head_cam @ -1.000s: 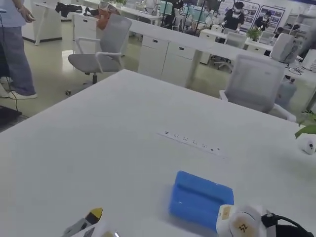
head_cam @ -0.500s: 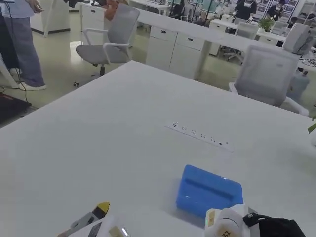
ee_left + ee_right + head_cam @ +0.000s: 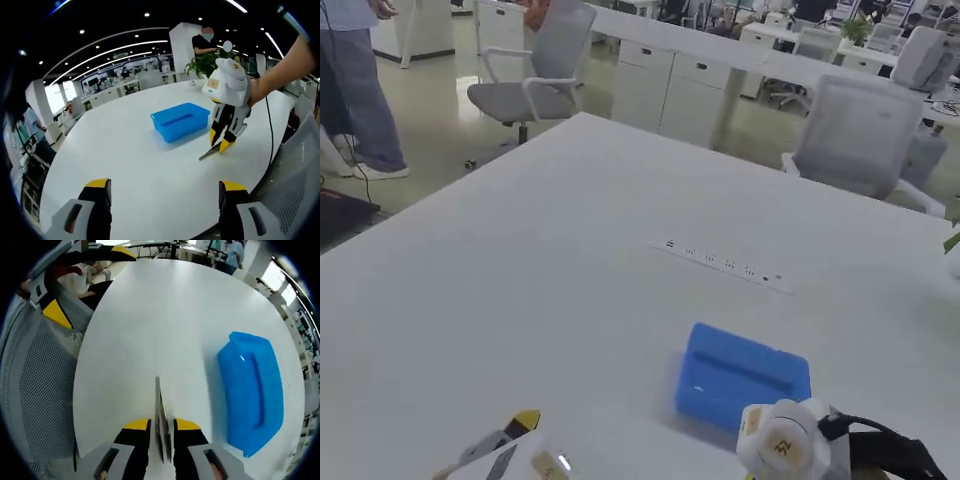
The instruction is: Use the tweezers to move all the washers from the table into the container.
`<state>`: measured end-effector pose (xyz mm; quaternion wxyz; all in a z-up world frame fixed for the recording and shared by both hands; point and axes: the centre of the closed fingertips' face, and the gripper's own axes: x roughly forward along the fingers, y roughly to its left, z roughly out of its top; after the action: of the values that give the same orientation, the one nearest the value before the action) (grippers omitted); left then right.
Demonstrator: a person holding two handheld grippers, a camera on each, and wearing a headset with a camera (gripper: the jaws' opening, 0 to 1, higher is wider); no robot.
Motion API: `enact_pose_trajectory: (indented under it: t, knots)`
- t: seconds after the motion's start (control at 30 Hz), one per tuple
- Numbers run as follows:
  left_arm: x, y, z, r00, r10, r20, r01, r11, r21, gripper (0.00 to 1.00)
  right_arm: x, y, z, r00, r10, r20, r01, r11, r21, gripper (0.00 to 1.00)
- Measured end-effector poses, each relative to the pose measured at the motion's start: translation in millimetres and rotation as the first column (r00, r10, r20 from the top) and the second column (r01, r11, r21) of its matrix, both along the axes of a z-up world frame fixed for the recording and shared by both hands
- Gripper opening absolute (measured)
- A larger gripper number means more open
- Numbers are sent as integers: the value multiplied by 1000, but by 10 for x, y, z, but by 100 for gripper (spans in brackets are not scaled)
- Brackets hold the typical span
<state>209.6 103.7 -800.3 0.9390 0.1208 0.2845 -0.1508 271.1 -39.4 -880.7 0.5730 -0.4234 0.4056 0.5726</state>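
A blue container (image 3: 745,375) with a slotted lid lies on the white table (image 3: 540,280) near its front edge. My right gripper (image 3: 785,445) hovers just in front of it, low in the head view. In its own view the right gripper (image 3: 161,427) is shut on metal tweezers (image 3: 160,410), which point forward over the bare tabletop, with the container (image 3: 252,390) to their right. From the left gripper view, the tweezers (image 3: 212,151) slant down toward the table beside the container (image 3: 180,120). My left gripper (image 3: 164,187) stands open with nothing between its fingers.
A socket strip (image 3: 725,265) is set into the table behind the container. Grey office chairs (image 3: 860,135) stand at the far edge, and a person (image 3: 350,90) stands at the far left. A mesh chair back (image 3: 40,375) is near the table's front.
The head camera has tipped down and shifted. The right gripper has drifted slightly left relative to the container. The left gripper stays low at the bottom left.
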Motion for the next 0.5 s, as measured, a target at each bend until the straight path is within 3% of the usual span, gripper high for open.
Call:
enact_pose_trajectory:
  t: [0.07, 0.13, 0.2, 0.27, 0.37, 0.4, 0.43, 0.47, 0.5]
  knots:
    - [-4, -14, 5, 1000, -6, -2, 6, 1000, -5, 92, 25, 0, 75, 999, -36, 33, 35, 999, 30, 14]
    - [-5, -32, 22, 1000, -15, 4, 15, 1000, -5, 93, 7, 21, 220, 994, -99, 53, 93, 990, 101, 17]
    - [-10, -59, 21, 1000, -28, 0, 28, 1000, -12, 95, -29, 40, 405, 979, -197, 51, 184, 965, 189, 19]
    - [-11, -66, 24, 1000, -27, -1, 27, 999, -19, 97, -50, 44, 587, 960, -273, 65, 245, 929, 277, 23]
    - [-11, -56, 56, 1000, -23, 7, 24, 999, -23, 97, -97, -21, 781, 931, -357, 78, 311, 885, 346, 27]
    - [-12, -59, 71, 1000, -22, 8, 23, 999, -28, 97, -115, -46, 863, 916, -393, 73, 339, 860, 382, 28]
    - [-13, -65, 80, 1000, -24, 5, 24, 999, -35, 98, -125, -53, 885, 912, -405, 65, 350, 851, 391, 28]
    - [-14, -68, 82, 1000, -23, 1, 23, 999, -41, 98, -137, -89, 957, 891, -451, 46, 392, 817, 423, 30]
    - [-14, -68, 85, 1000, -23, -2, 23, 999, -44, 99, -132, -115, 1001, 876, -481, 36, 417, 793, 443, 33]
